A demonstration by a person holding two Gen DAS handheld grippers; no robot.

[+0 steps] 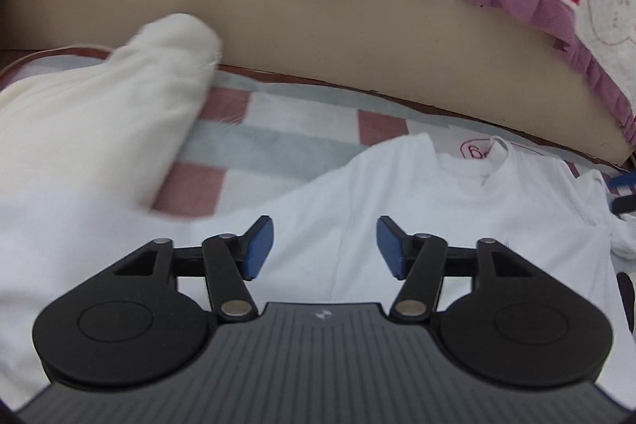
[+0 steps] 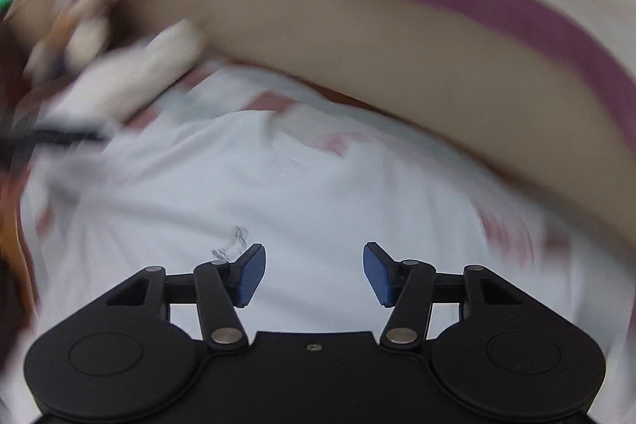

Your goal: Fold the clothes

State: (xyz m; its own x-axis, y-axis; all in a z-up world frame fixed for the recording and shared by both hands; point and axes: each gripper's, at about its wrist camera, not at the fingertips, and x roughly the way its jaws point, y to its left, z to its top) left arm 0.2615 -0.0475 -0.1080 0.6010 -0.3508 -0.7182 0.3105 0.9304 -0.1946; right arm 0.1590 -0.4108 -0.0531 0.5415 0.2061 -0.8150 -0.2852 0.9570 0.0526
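Hovering over white shirt (image 1: pixel 397 225) — left gripper (image 1: pixel 324 249), right gripper (image 2: pixel 314 275) gaping, empty.

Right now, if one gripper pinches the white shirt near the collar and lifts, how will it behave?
Probably floppy: the white shirt lies flat with soft creases, so it should drape from the pinch point. Likely light, being thin fabric. It may drag across the checked sheet rather than slide cleanly. Both grippers are open and empty.

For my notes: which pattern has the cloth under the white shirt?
Checked cloth: pink, grey and white squares, clearest in the left wrist view.
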